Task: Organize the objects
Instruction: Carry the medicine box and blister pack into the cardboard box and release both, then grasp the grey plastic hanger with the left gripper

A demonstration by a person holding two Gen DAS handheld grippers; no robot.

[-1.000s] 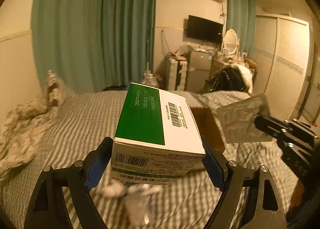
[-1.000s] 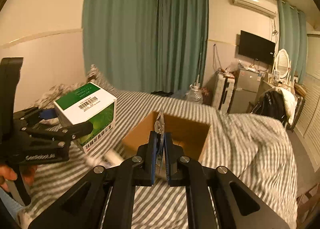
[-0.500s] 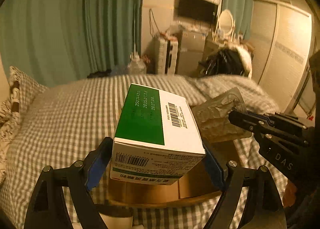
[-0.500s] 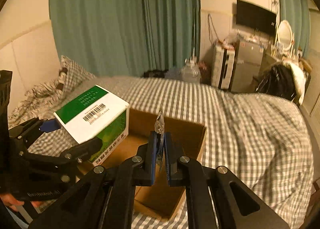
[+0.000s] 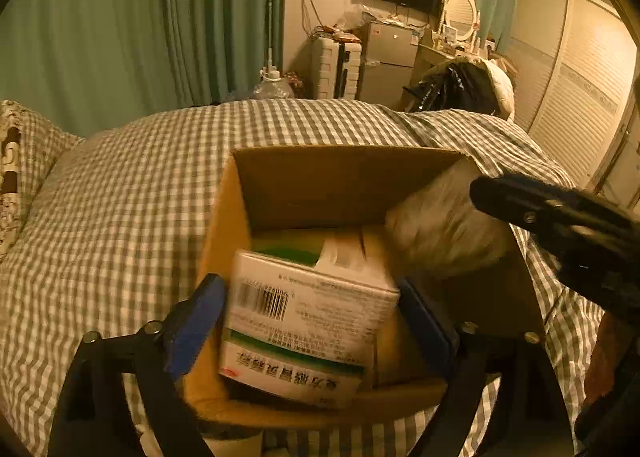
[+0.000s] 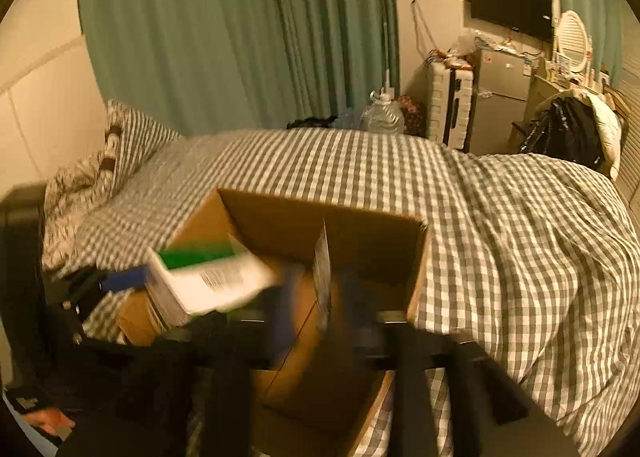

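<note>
Cardboard box (image 5: 304, 185) sits open-topped on the checked bed (image 5: 120, 217), and the left hand-held gripper (image 5: 312, 321) pinches a green-and-white medicine box (image 5: 308, 321) between its blue pads, tilted down inside the carton toward its 7 o'clock corner, near the left wall. The right hand-held gripper (image 6: 320, 297), blurred, seems to pinch a thin blister sheet (image 6: 323, 269) edge-on over the carton's 3 o'clock side. Open room remains toward the far wall at 12 o'clock.
</note>
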